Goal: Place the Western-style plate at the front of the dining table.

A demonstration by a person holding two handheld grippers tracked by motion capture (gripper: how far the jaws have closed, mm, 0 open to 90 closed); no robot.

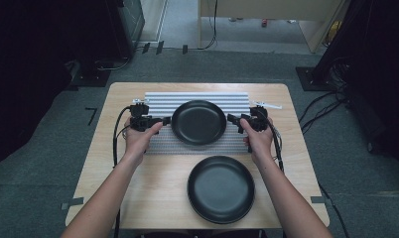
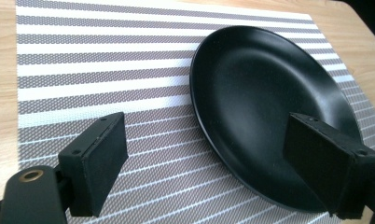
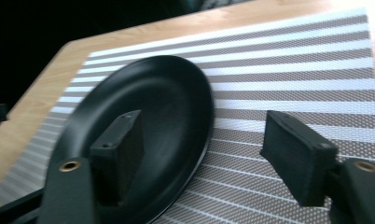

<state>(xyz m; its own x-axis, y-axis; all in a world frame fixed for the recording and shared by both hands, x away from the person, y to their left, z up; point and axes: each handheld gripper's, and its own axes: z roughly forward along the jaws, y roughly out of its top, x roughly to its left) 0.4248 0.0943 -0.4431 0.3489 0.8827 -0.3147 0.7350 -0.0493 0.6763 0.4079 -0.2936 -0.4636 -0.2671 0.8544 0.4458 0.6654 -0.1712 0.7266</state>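
1. Grey carpet surrounds a light wooden tabletop [image 1: 153, 198], and on the far half of it lies a striped placemat [image 1: 197, 96] of grey and white bands.
2. On the middle of that placemat sits a black plate [image 1: 198, 122], round and shallow, flat on the weave; the left gripper view [image 2: 265, 107] and the right gripper view [image 3: 148, 121] both show its rim resting on the stripes.
3. Just beside the plate's left edge, the left gripper [image 1: 163, 120] is held level and points at the rim. Its jaws stand wide apart: in its own view one pad hangs over the bare placemat [image 2: 106, 70] and the other over the plate's bowl, with nothing clamped between them.
4. Just beside the plate's right edge, the right gripper [image 1: 233, 120] mirrors it, pointing inward. Its jaws are also spread, one over the plate's bowl and one over the placemat [image 3: 288, 70], and they grip nothing.
5. Whether either gripper's fingertips touch the plate's rim cannot be told.
6. Nearer the person than the plate, off the placemat and on bare wood, lies a second black plate [image 1: 221, 189], well apart from both grippers.
7. Beyond the tabletop's far edge, cables trail across the carpet.
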